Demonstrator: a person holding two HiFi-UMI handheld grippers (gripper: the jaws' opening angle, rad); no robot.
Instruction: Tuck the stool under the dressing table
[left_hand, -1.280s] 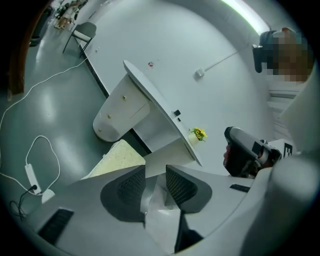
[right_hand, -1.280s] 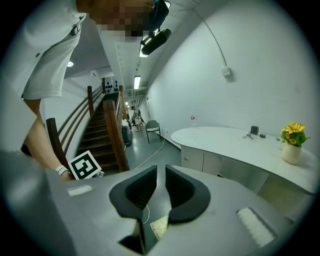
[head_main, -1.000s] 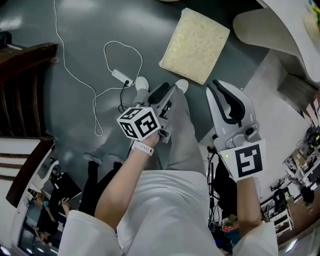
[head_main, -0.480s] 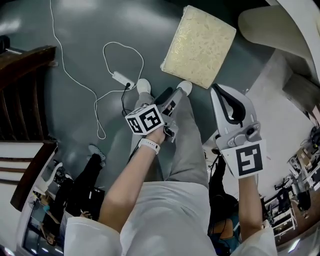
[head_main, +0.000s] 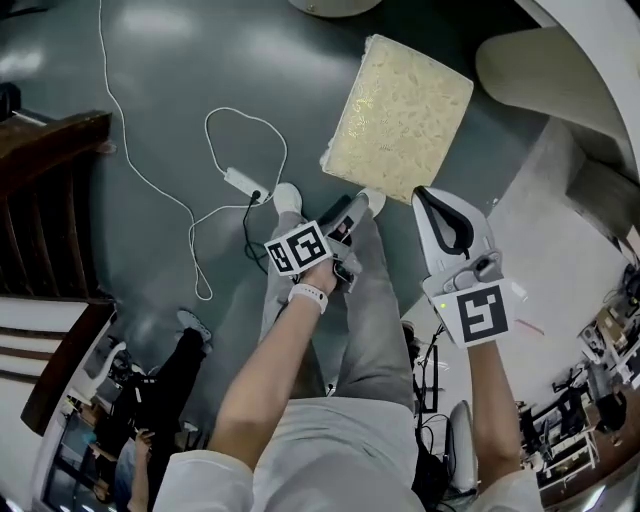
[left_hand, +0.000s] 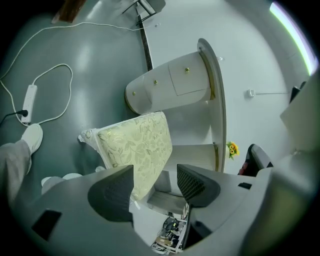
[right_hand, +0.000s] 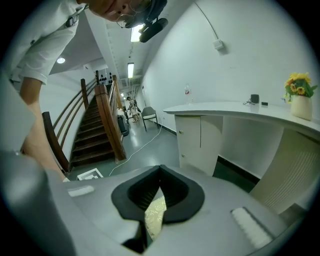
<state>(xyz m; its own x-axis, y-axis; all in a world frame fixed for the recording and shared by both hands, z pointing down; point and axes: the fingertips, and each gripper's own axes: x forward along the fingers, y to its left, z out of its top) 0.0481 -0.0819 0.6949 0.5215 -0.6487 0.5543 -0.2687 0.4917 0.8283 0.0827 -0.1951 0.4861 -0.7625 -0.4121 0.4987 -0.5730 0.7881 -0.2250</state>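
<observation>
Right hand-held gripper (head_main: 435, 205) lowered — stool (head_main: 400, 115) long axis diagonal

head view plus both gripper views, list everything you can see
dressing table: one, white, curved, against the wall
stool: one, cream with gold leaves, on the floor before the dressing table
flowers: one bunch, yellow, on the table top
cable with power strip: one, white, looped on the grey floor
staircase: one, dark wood, at the left
shoes: two, white, the person's, beside the stool
left gripper: one, grey, jaws apart, just been opening, stool edge in the gap, untouched
right gripper: one, white, jaws together, right of the stool
</observation>
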